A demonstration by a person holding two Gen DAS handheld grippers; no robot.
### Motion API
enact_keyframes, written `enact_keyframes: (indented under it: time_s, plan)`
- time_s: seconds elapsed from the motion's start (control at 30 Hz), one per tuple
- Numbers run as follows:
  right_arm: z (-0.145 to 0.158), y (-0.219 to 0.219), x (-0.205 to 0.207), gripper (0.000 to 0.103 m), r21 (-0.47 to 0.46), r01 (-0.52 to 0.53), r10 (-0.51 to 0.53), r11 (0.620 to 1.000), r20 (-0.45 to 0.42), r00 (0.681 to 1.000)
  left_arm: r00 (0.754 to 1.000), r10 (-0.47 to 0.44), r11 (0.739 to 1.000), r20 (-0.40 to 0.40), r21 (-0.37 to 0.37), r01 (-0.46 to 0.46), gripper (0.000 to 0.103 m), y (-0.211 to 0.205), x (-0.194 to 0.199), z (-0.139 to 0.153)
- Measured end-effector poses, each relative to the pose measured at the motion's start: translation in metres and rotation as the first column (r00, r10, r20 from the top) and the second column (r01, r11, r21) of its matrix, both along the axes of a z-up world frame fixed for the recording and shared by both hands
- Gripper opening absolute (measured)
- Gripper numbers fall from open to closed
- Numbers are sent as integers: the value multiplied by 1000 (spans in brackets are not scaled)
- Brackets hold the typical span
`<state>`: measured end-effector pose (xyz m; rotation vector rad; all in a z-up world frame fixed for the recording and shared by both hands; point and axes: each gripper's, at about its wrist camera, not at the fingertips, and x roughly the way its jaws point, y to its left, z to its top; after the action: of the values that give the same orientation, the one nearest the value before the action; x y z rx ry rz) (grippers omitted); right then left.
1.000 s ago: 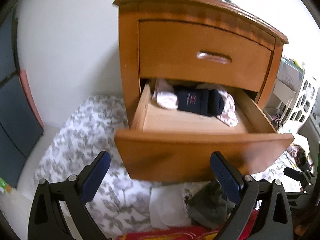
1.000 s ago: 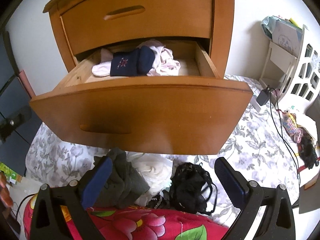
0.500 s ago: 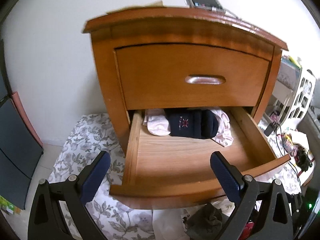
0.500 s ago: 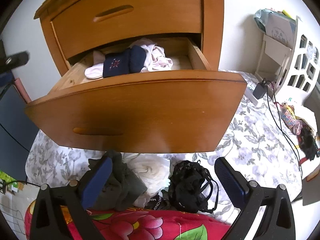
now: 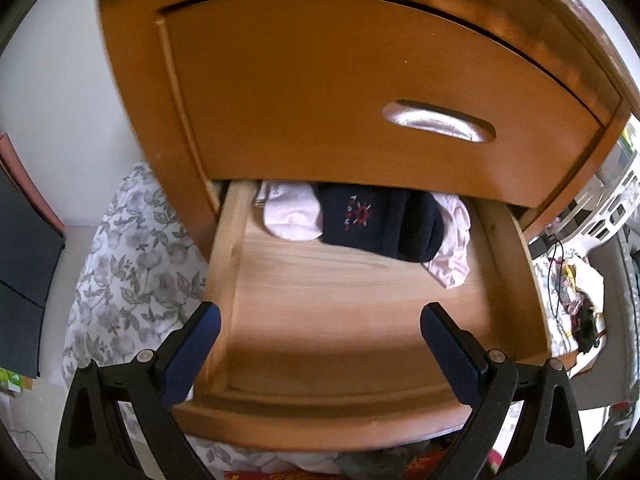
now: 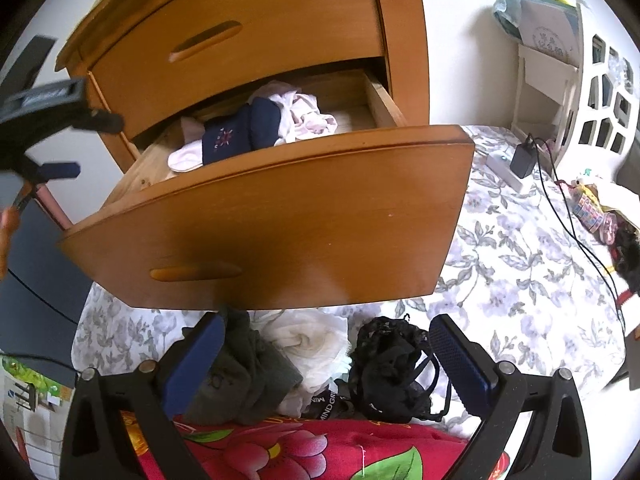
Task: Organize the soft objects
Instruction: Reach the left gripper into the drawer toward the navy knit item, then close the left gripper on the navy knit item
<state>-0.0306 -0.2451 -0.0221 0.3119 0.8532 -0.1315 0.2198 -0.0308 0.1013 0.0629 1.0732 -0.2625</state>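
The lower drawer [image 5: 320, 420] of a wooden nightstand stands open. At its back lie a navy sock [image 5: 376, 224], a white sock [image 5: 292, 216] and a pale pink garment [image 5: 452, 264]; they also show in the right wrist view: the navy sock [image 6: 236, 136]. My left gripper [image 5: 320, 320] is open and empty, over the drawer's front part. My right gripper [image 6: 326, 330] is open and empty, low over a pile on the bed: a grey-green garment [image 6: 248, 376], a white cloth [image 6: 308, 340] and a black lace garment [image 6: 392, 364].
The drawer front [image 6: 280, 232] overhangs the pile. A red flowered blanket [image 6: 304, 452] lies nearest the camera. A floral sheet [image 6: 520, 280] with a charger and cable [image 6: 524, 160] spreads to the right. A white shelf [image 6: 592, 80] stands at the far right.
My left gripper has risen and moved forward, from below the drawer front to above the open drawer. My right gripper has barely moved; the left gripper now shows at its left edge.
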Motion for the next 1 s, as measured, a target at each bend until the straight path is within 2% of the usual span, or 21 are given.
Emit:
enact_keyframes:
  time_s: [0.13, 0.23, 0.3, 0.47, 0.5, 0.57, 0.73, 0.8, 1.0]
  plan:
    - [-1, 0, 1, 103, 10, -6, 6, 1000, 1, 1000, 998, 9, 999, -61, -52, -12, 100, -16, 15, -5]
    - [-1, 0, 0, 103, 13, -8, 8, 1000, 8, 1000, 993, 44, 995, -112, -84, -53, 99, -31, 26, -16]
    - [-1, 0, 0, 103, 18, -13, 12, 1000, 13, 1000, 991, 61, 995, -115, -73, -69, 93, -45, 30, -22]
    - [-1, -4, -1, 103, 51, -20, 19, 999, 25, 1000, 983, 97, 991, -155, -74, -110, 88, -75, 38, -44]
    - [-1, -4, -1, 103, 56, -21, 19, 998, 27, 999, 981, 107, 990, -159, -76, -120, 83, -79, 39, -46]
    - [-1, -4, -2, 103, 68, -24, 22, 997, 32, 999, 979, 132, 987, -154, -71, -144, 79, -86, 41, -51]
    - [-2, -5, -3, 103, 90, -34, 30, 995, 43, 999, 963, 212, 965, -167, -118, -233, 77, -95, 50, -61]
    - [-2, -6, -3, 103, 103, -37, 32, 994, 46, 998, 960, 228, 961, -162, -123, -249, 71, -99, 53, -64]
    - [-3, -9, -4, 103, 140, -46, 39, 989, 54, 998, 946, 268, 946, -181, -136, -294, 68, -111, 59, -75]
